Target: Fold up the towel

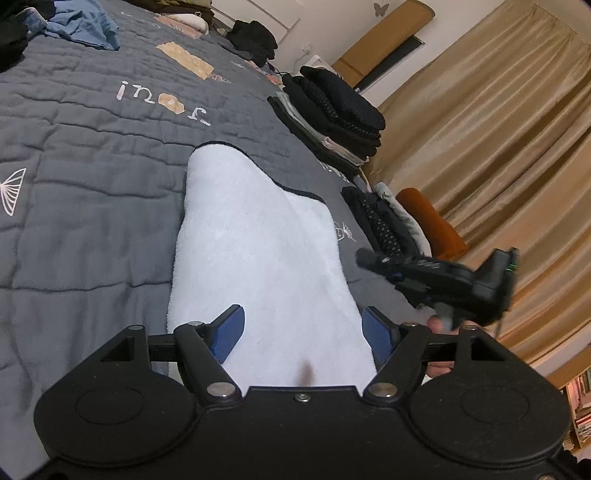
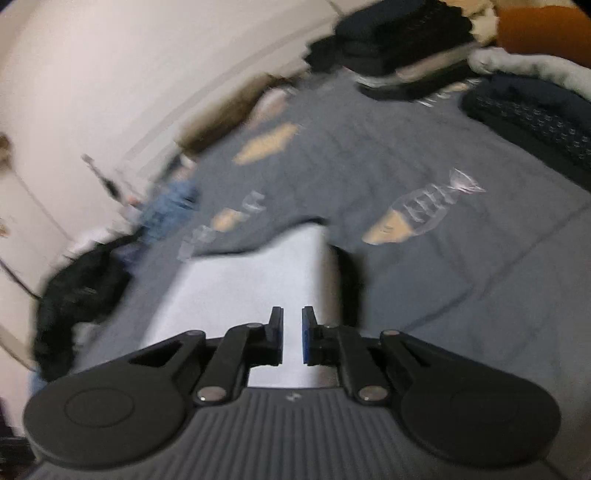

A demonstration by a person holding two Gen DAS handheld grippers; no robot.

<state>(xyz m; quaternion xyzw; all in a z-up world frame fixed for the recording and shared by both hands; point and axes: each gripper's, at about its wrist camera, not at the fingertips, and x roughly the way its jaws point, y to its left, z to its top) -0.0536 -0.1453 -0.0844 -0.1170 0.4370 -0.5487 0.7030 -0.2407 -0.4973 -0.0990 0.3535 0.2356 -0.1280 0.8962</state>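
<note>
A white towel (image 1: 255, 251) with a dark edge trim lies lengthwise on the grey quilt (image 1: 92, 147), its far end folded into a rounded shape. My left gripper (image 1: 303, 332) is open just above the towel's near end, blue pads on either side of it and nothing pinched. My right gripper (image 1: 436, 280) hangs in the air to the right of the towel, blurred. In the right wrist view its jaws (image 2: 292, 332) are almost together with only a narrow slit, nothing held, and the towel (image 2: 251, 273) lies below and ahead.
Two stacks of folded dark clothes (image 1: 332, 107) (image 1: 380, 221) sit along the bed's right edge. A blue garment (image 1: 85, 26) and black clothes lie at the far left. Tan curtains (image 1: 498, 129) and an orange cushion (image 1: 432, 221) are beyond the bed. A hand (image 1: 437, 326) shows beside my left gripper.
</note>
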